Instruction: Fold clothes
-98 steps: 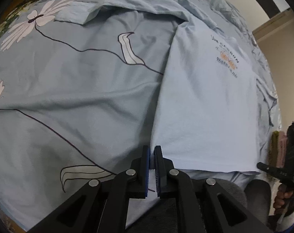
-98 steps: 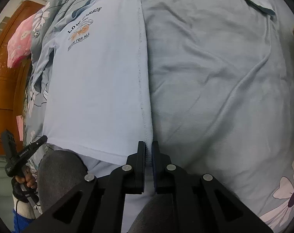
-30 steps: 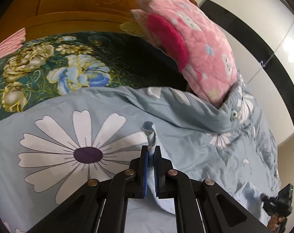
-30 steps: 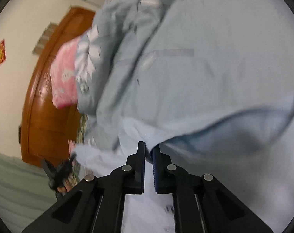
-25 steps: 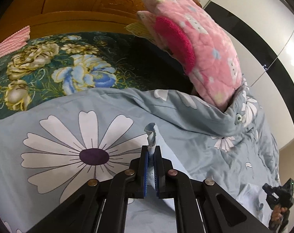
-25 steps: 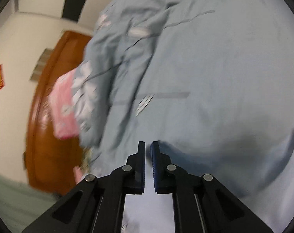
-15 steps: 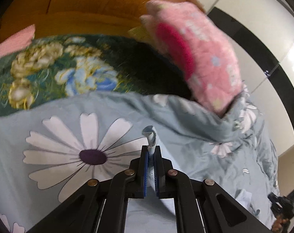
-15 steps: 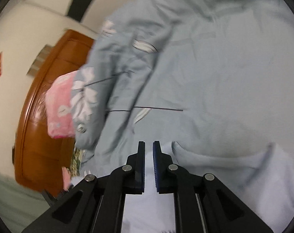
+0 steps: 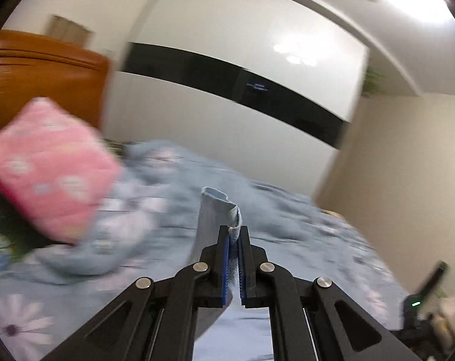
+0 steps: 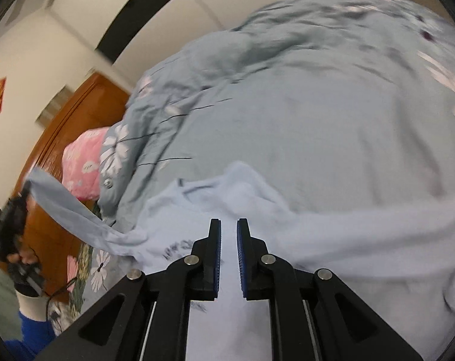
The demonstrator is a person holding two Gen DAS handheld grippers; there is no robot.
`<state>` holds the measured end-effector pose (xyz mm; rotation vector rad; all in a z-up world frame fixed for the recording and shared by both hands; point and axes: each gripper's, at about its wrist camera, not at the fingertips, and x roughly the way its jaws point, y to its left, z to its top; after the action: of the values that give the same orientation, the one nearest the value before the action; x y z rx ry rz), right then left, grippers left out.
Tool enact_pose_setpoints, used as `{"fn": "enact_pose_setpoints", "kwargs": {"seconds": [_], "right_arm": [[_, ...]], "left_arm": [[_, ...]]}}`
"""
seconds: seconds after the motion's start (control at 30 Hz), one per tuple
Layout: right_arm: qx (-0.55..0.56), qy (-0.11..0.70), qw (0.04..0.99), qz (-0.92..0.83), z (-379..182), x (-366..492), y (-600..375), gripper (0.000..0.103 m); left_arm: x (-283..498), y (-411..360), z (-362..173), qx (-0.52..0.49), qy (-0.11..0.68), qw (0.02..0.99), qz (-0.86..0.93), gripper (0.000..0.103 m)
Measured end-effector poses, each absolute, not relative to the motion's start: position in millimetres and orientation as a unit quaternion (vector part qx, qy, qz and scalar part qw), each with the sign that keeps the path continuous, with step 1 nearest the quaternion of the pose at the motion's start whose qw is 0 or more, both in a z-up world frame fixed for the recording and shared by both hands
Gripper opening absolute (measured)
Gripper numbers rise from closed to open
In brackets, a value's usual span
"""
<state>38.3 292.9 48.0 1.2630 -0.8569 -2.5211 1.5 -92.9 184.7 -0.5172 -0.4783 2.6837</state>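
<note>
Since half a second ago the left tool [image 9: 234, 234] has swung up from the flowered bedding to face the far wall, and the right tool [image 10: 228, 234] has parted its jaws a little further over the shirt [image 10: 332, 240].

The bed [image 10: 302, 120], under a pale blue duvet printed with white daisies, fills most of the right wrist view. In the left wrist view it runs blurred toward a white wall [image 9: 257, 45] crossed by a black band. An orange-brown wooden headboard [image 9: 44, 75] stands behind the bed.

The light blue shirt lies rumpled on the duvet just ahead of the right tool, dark lettering showing near the left jaw. One long strip of it stretches off the bed, taut, up to the left tool at the left edge of the right wrist view [image 10: 26, 194].

A pink quilted pillow [image 9: 50, 165] with white flowers sits at the head of the bed, beside the bunched duvet edge.

The left tool is clamped tight on a fold of the shirt [image 9: 218, 210], a curl of cloth standing up above its blue pads. The right tool stands slightly open with nothing between its jaws, the shirt lying beneath them.
</note>
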Motion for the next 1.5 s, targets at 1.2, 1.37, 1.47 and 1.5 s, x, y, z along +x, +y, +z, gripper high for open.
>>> {"fn": "enact_pose_setpoints", "kwargs": {"seconds": [1.2,1.37,1.47,1.5], "right_arm": [[0.490,-0.288,0.075,-0.819,-22,-20,282,0.037],[0.487,-0.303,0.096,-0.813,-24,-35,280,0.034],[0.481,-0.297,0.119,-0.816,-14,-35,274,0.007],[0.480,-0.290,0.129,-0.818,-9,-34,269,0.006]], "left_arm": [[-84,-71,-48,-0.526,-0.214,0.067,0.821,0.053],[-90,-70,-47,-0.526,-0.218,0.091,0.817,0.010],[-93,-70,-42,-0.521,-0.210,0.098,0.821,0.004],[-95,-74,-39,-0.518,-0.215,0.099,0.822,0.004]]}}
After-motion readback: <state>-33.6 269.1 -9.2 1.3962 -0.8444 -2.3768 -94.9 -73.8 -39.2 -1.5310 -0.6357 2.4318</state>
